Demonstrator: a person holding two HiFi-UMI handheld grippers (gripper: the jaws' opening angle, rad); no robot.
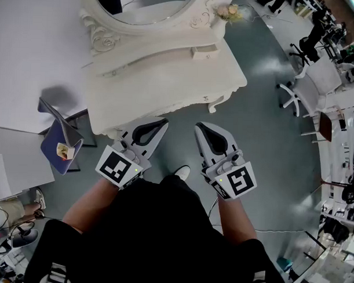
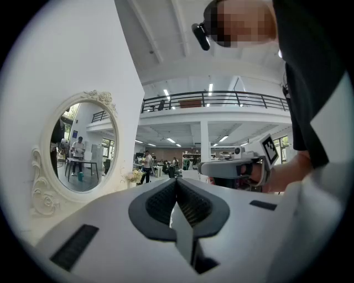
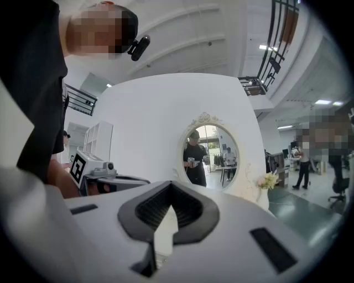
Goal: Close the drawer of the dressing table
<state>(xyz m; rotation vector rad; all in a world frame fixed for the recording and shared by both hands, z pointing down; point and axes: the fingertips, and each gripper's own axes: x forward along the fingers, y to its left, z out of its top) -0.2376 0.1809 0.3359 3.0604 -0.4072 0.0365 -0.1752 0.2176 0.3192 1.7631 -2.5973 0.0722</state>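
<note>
The white carved wooden dressing worktop [image 1: 167, 79] stands on the grey-green floor [image 1: 264, 147], up against the plain white wall [image 1: 35, 46]. At its back rises the oval white-framed mirror [image 1: 148, 14]. On the top, right of the mirror, sits the small vase of pale flowers [image 1: 229, 11], and nearer than the vase lies the small white drawer [image 1: 204, 51]. Before the worktop's near edge the left tongs [image 1: 161, 123] and right tongs [image 1: 200, 129] lie side by side, apart. A dark shoe [image 1: 182, 172] is on the floor between and behind them. A white office chair [image 1: 300, 93] stands well right of the worktop.
</note>
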